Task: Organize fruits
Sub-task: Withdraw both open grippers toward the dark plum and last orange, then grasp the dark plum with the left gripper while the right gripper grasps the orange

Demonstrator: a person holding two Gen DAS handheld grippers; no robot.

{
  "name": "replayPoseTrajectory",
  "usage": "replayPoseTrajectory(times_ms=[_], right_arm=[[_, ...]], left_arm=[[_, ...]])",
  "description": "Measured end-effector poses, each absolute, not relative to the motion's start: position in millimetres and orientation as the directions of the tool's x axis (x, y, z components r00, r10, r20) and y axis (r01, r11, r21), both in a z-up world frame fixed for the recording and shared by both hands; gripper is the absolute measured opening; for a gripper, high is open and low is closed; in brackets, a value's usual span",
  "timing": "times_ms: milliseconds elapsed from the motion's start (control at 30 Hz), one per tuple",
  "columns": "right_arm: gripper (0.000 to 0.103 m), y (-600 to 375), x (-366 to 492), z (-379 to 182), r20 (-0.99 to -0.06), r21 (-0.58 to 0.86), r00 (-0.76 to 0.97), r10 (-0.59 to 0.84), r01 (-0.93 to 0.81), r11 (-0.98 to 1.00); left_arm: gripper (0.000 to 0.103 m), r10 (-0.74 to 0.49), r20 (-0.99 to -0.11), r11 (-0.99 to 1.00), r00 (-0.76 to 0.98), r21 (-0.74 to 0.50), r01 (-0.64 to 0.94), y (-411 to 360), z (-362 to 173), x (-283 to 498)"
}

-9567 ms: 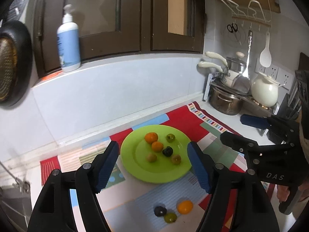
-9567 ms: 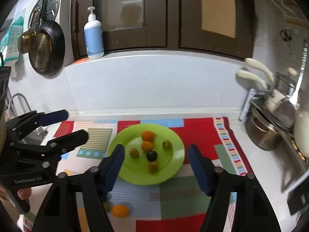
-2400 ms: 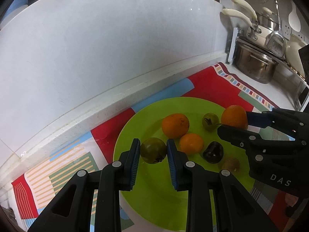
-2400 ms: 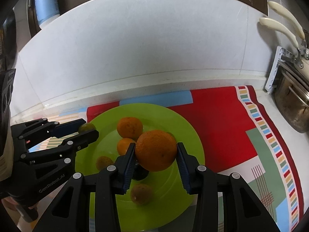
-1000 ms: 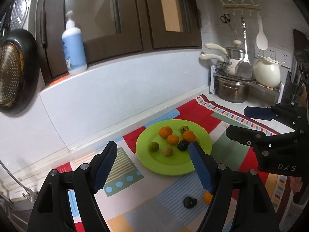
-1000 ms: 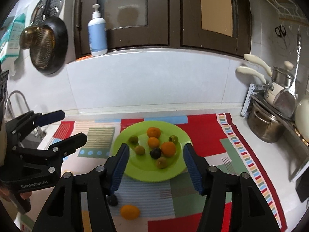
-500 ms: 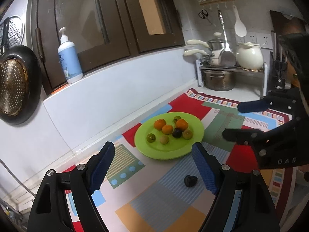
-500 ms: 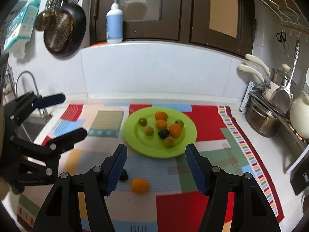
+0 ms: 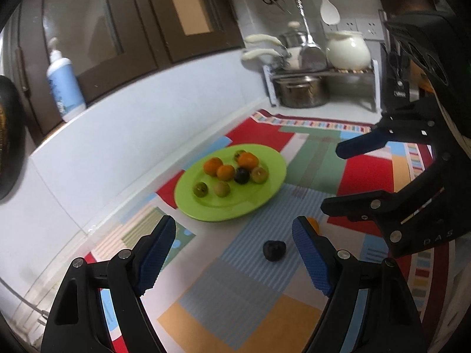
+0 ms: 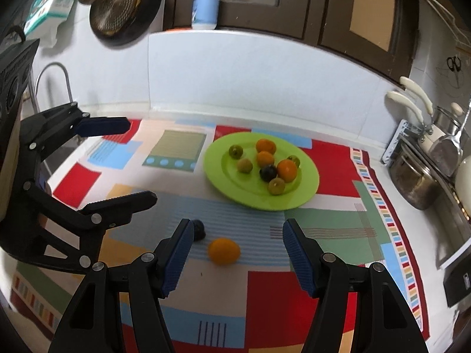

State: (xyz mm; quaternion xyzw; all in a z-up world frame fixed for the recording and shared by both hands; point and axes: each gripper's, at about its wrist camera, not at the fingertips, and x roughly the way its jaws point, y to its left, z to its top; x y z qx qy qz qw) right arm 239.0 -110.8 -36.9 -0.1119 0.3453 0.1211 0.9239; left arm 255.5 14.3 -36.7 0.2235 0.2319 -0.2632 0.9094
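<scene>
Now our right tongs point(image 10: 235, 253), spread and empty like the left tongs point(image 9: 234, 254), hover nearest the orange point(image 10: 223, 251), just ahead.

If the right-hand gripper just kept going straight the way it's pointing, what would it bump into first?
Most likely the loose orange fruit on the patchwork mat, lying between the open right gripper's fingers; depth is hard to judge.

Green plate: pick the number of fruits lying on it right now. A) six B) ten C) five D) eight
D: the right wrist view shows eight fruits on the green plate, while an orange fruit and a dark fruit lie off it on the mat.
</scene>
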Motion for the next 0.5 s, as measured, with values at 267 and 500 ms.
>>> replayPoseTrajectory(times_ms=[267, 500], right_arm=[[0.063, -109, 250, -61, -0.714, -0.127, 0.682, 0.157, -0.347, 0.929], [0.056, -112, 265, -86, -0.770, -0.076, 0.611, 0.185, -0.375, 0.924]], left_arm=[[0.073, -0.375, -0.622, 0.715, 0.687, 0.277, 0.641, 3, -69, 270], [0.063, -0.388, -0.687, 0.691, 0.615, 0.225, 0.687, -6, -90, 282]])
